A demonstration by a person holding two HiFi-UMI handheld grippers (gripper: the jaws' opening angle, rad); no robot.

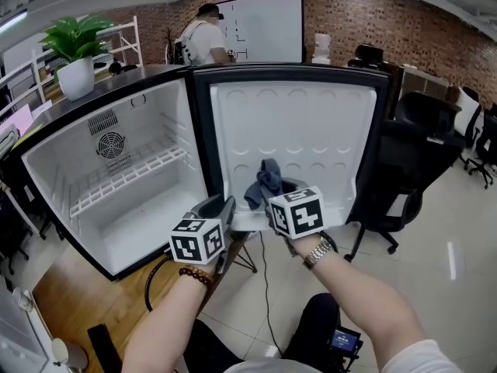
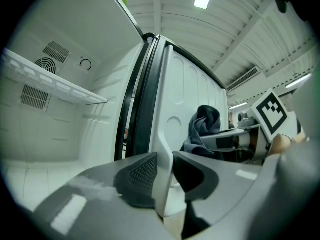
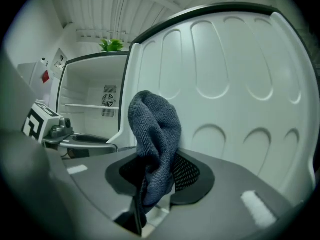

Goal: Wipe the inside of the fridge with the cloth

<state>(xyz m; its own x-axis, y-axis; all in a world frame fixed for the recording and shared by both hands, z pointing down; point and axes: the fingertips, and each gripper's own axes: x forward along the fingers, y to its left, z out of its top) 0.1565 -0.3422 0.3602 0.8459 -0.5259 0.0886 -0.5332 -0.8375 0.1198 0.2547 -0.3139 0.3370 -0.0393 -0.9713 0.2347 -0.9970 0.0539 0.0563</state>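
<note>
Left gripper [image 2: 165,160] clamps fridge door [image 1: 295,130]; right gripper [image 3: 160,168] pinches cloth [image 3: 155,129]; office chair [image 1: 415,146] behind

Left tool [image 1: 220,208] level, jaws tight on door shelf edge [image 2: 164,189]; right tool [image 3: 157,176] alongside, jaws tight on cloth [image 3: 152,129].

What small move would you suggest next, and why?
Probably ease the right gripper forward until its blue-grey woven cloth meets the white moulded door liner: the cloth is clamped yet seems short of it, while the left gripper grips the door's rim.
</note>
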